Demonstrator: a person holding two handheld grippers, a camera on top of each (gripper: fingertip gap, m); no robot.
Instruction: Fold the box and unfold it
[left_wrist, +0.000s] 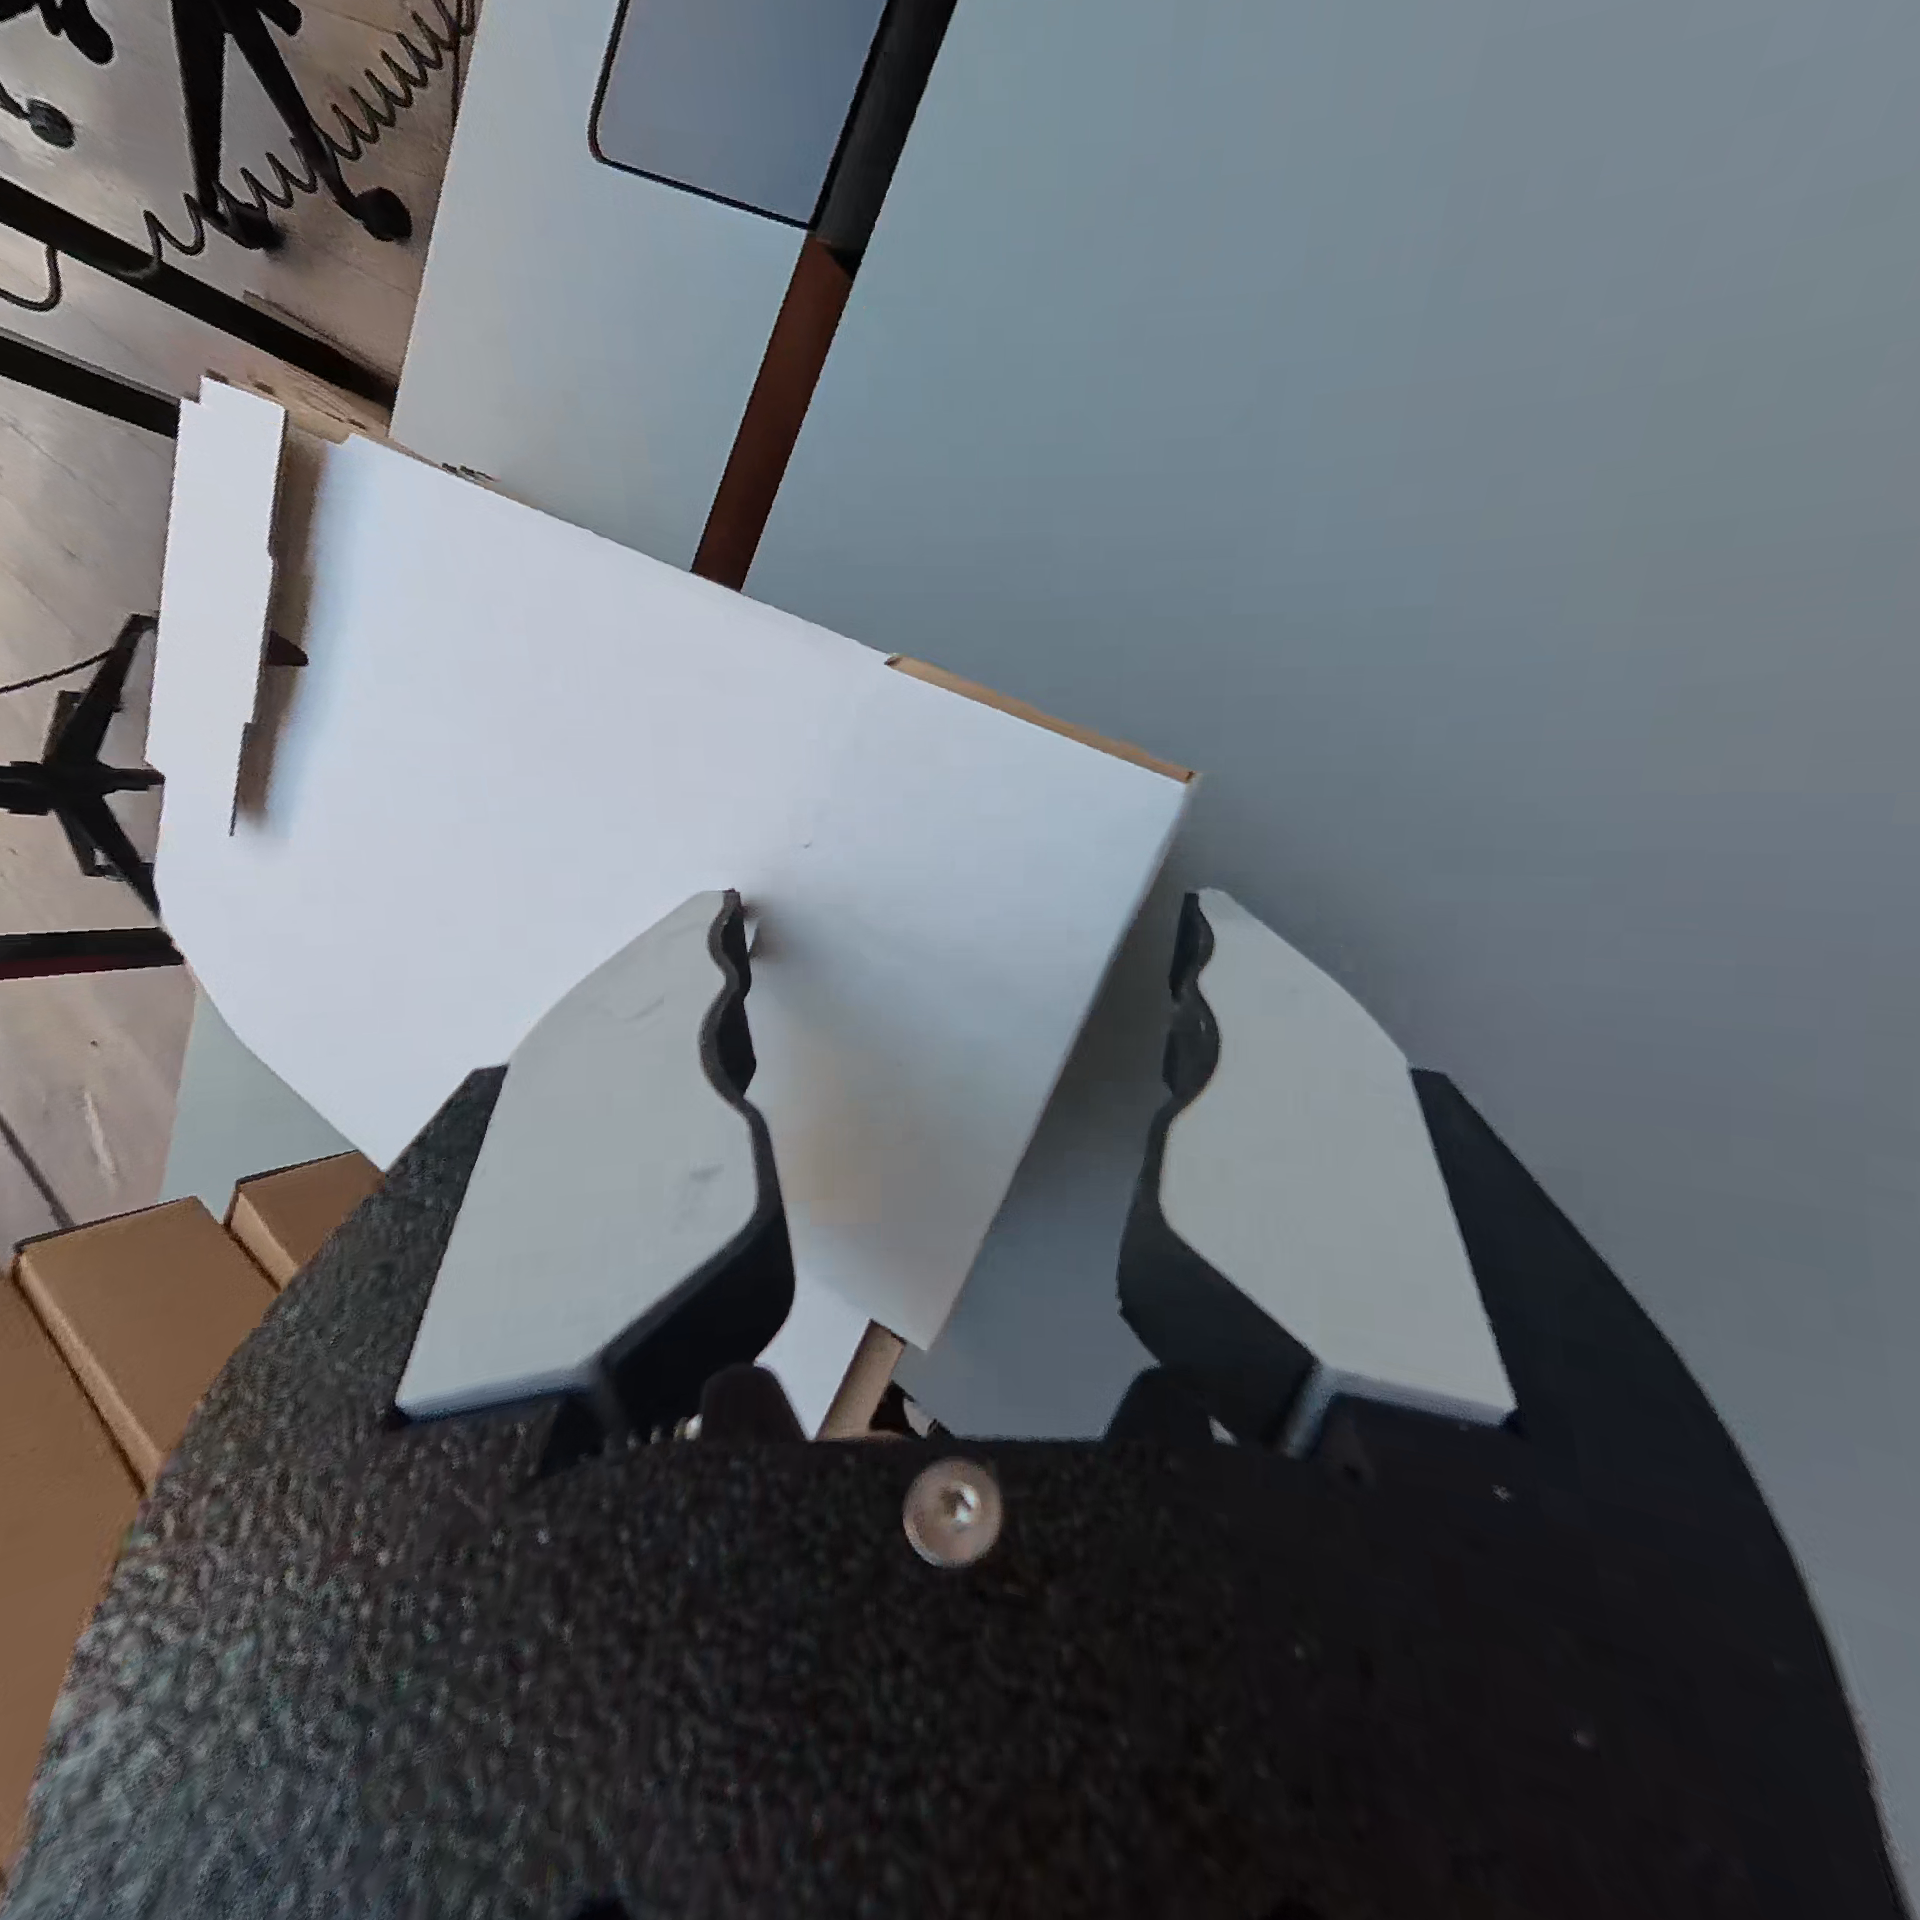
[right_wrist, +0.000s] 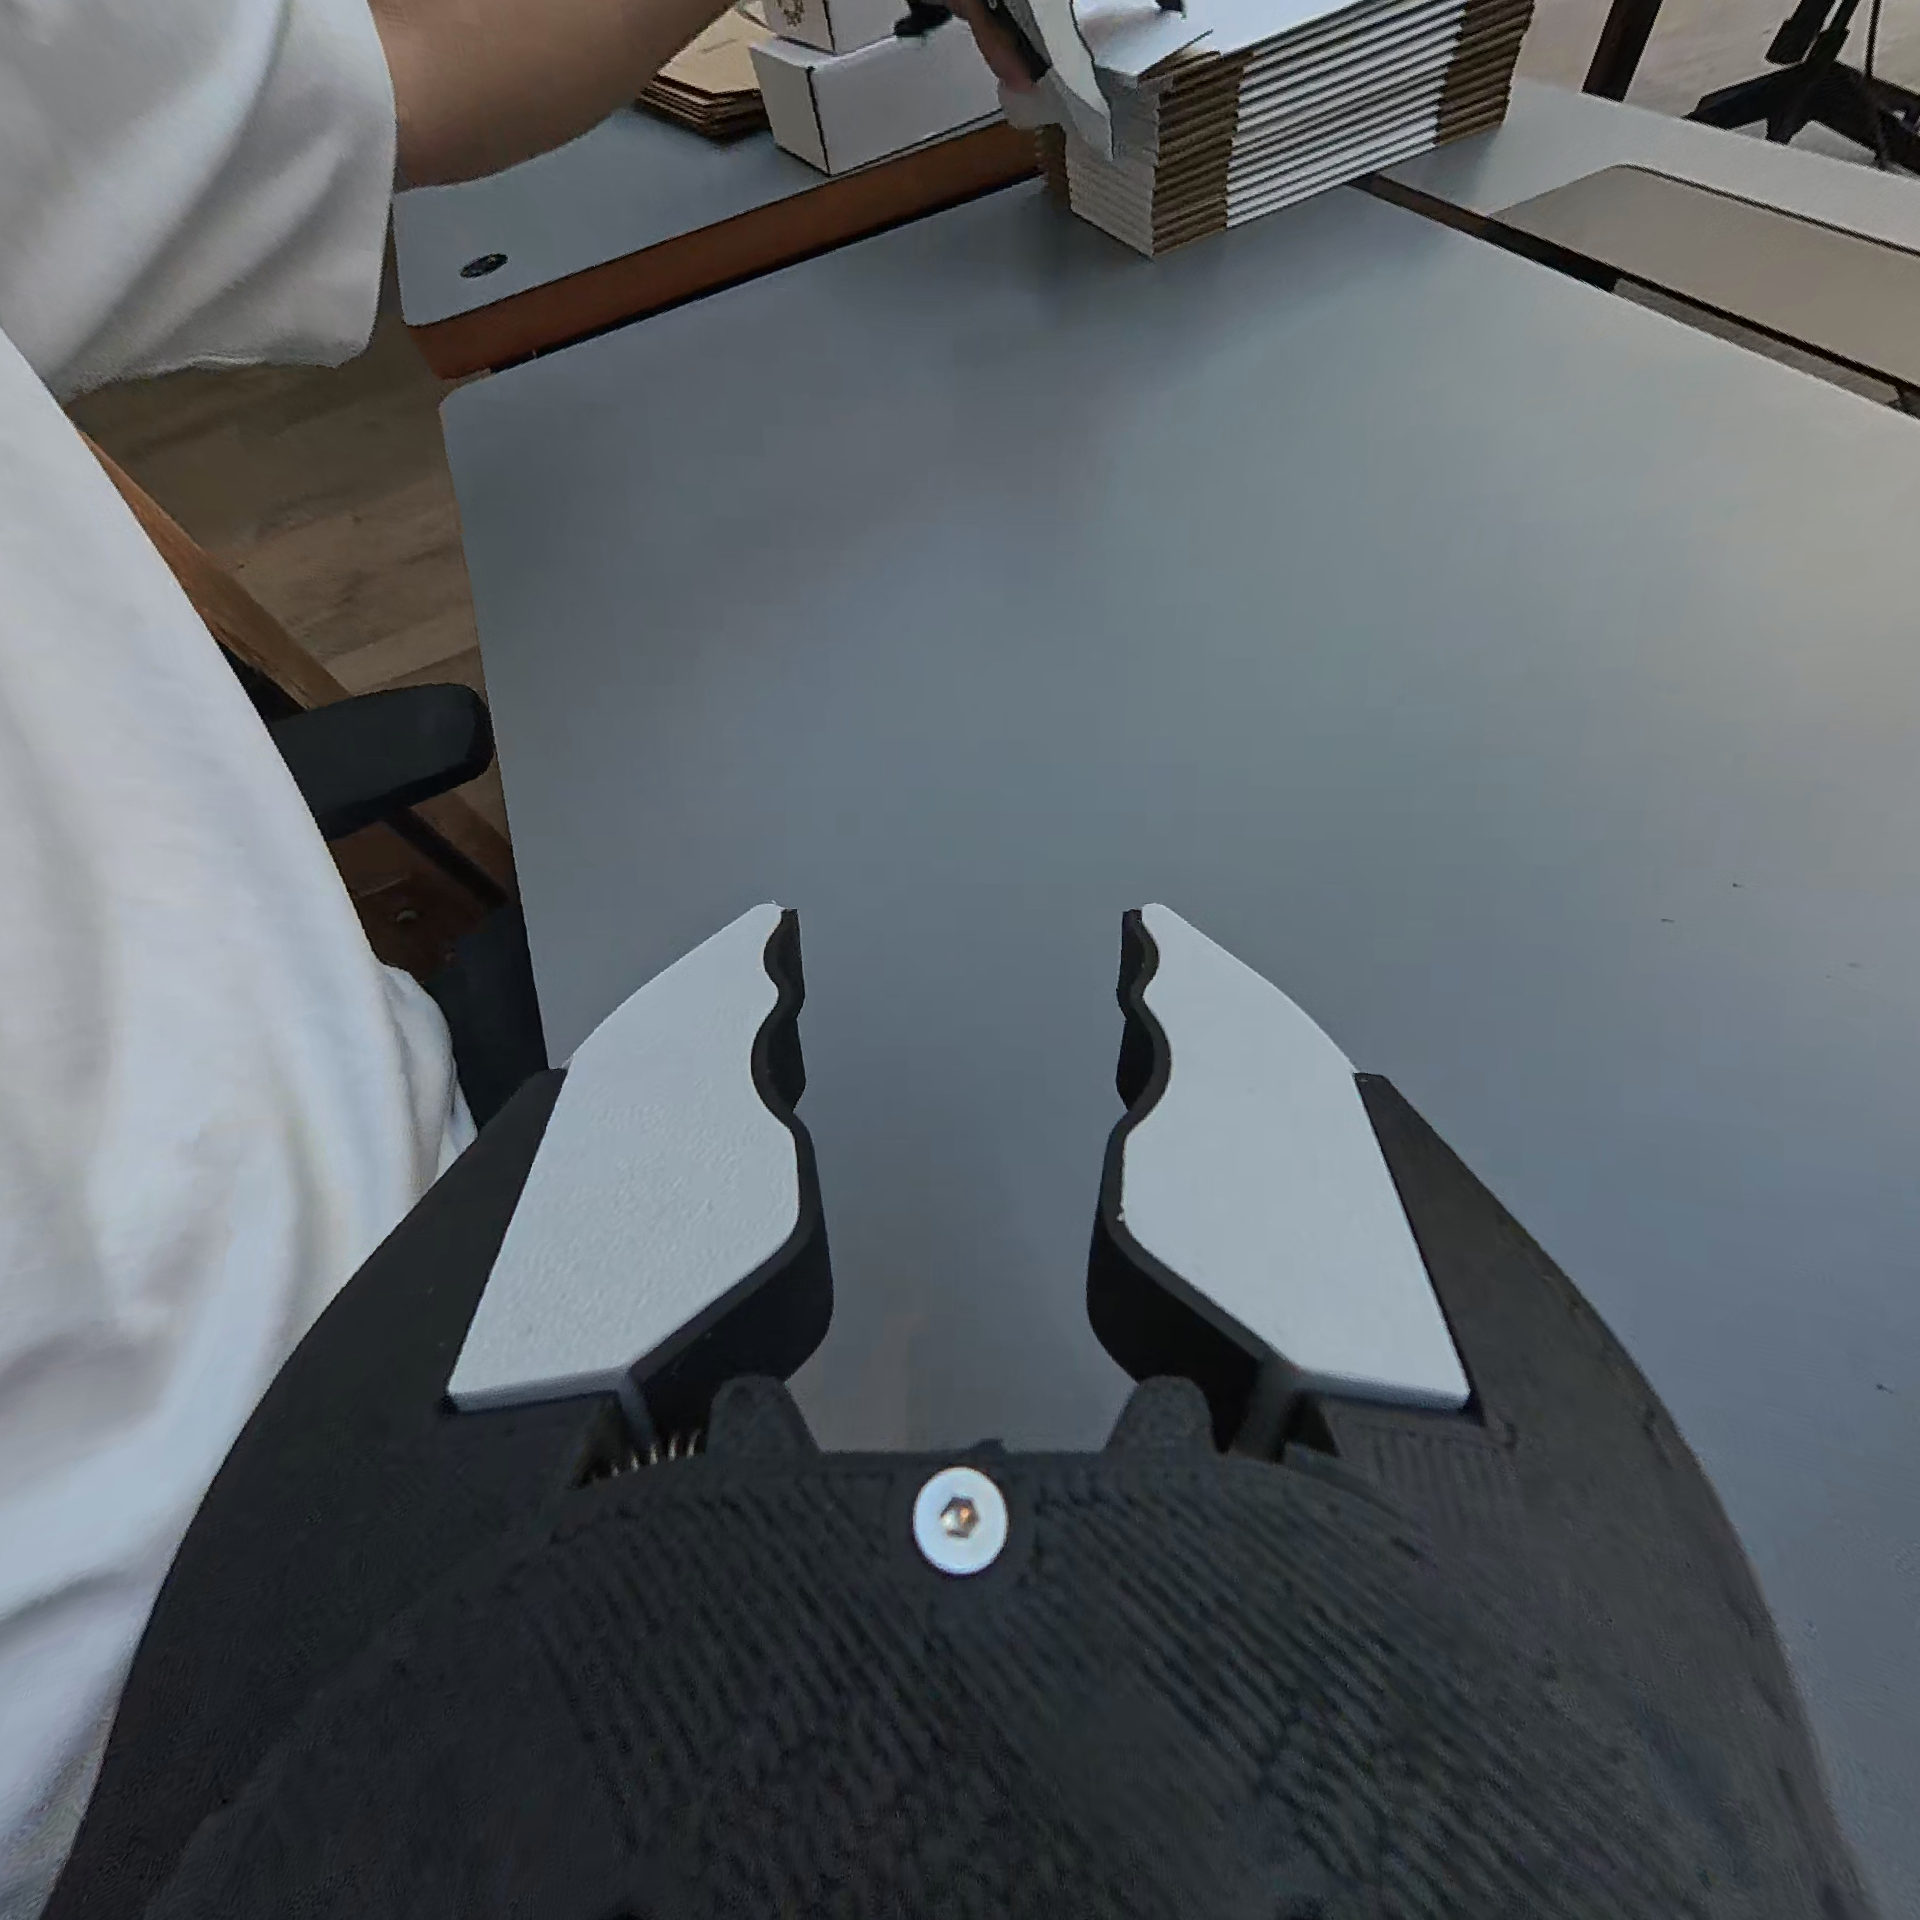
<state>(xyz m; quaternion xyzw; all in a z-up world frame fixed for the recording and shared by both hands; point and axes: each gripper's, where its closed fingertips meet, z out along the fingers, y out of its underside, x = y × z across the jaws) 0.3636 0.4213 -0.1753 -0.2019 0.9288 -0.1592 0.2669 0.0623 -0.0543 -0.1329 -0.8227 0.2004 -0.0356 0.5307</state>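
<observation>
A flat white cardboard box blank (left_wrist: 644, 790) with a brown underside stands tilted between the wide-apart fingers of my left gripper (left_wrist: 961, 904), which is open around its corner, over the grey table (left_wrist: 1455, 520). In the right wrist view the same blank (right_wrist: 1086, 73) is raised off the top of a stack of flat blanks (right_wrist: 1299, 125) at the far end of the table. My right gripper (right_wrist: 961, 920) is open and empty above the bare grey table (right_wrist: 1143, 571), far from the stack.
A small folded white box (right_wrist: 862, 94) and flat brown cardboard (right_wrist: 707, 94) lie on a neighbouring table at the back left. A person's white sleeve (right_wrist: 156, 831) fills the left side, with a black chair armrest (right_wrist: 384, 748) beside the table edge. Brown cardboard pieces (left_wrist: 135, 1330) lie at the lower left.
</observation>
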